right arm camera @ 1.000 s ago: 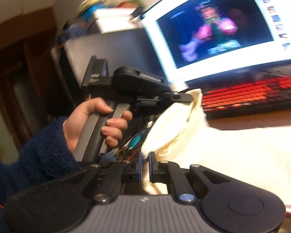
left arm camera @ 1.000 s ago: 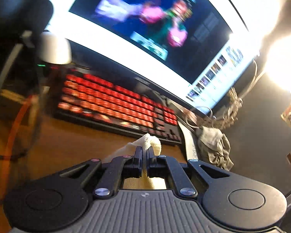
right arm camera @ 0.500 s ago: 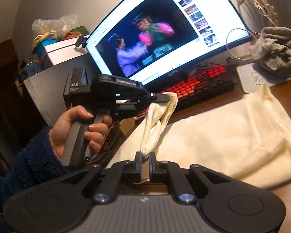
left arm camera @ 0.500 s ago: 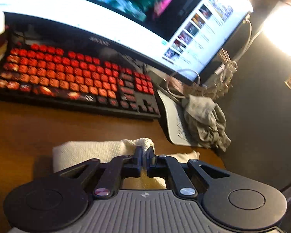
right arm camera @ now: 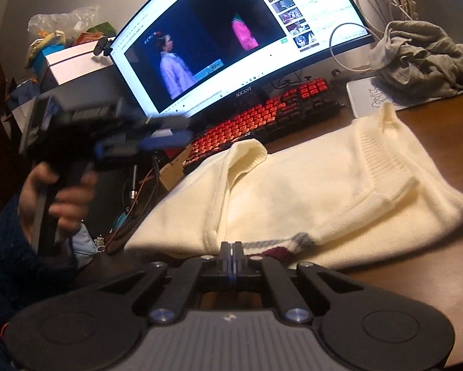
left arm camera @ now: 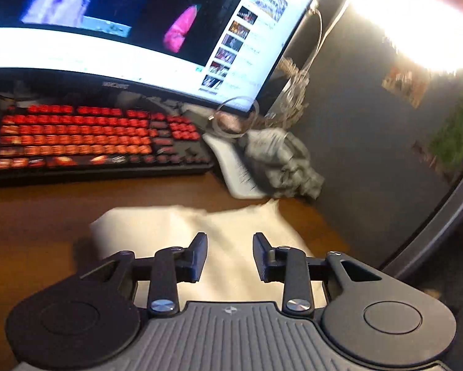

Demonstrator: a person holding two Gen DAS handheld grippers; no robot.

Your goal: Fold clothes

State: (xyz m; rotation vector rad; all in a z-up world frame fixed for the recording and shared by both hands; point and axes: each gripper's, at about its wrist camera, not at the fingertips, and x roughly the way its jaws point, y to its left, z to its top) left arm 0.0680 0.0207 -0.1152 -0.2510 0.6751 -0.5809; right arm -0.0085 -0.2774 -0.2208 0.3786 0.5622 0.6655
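A cream knit sweater (right arm camera: 308, 185) lies folded on the wooden desk (right arm camera: 441, 123), its ribbed hem toward the right. My right gripper (right arm camera: 233, 245) is shut, with its tips at the sweater's near edge; no fabric shows between the pads. In the left wrist view the sweater (left arm camera: 175, 232) lies flat under my left gripper (left arm camera: 229, 241). Those jaws are opening, with nothing pinched between them. From the right wrist view the left gripper (right arm camera: 182, 131) appears blurred above the sweater's left end, held by a person's hand (right arm camera: 61, 191).
A red-lit keyboard (right arm camera: 262, 117) and a curved monitor (right arm camera: 231, 31) stand behind the sweater. A crumpled grey cloth (right arm camera: 423, 52) lies on a white pad (right arm camera: 364, 99) at the back right. Boxes and clutter (right arm camera: 73, 61) fill the far left. A bright lamp (left arm camera: 417, 21) glares at top right.
The left gripper has let go of the raised fold and its jaws have spread. The right gripper came down, and the fabric that it held up now lies flat on the desk.
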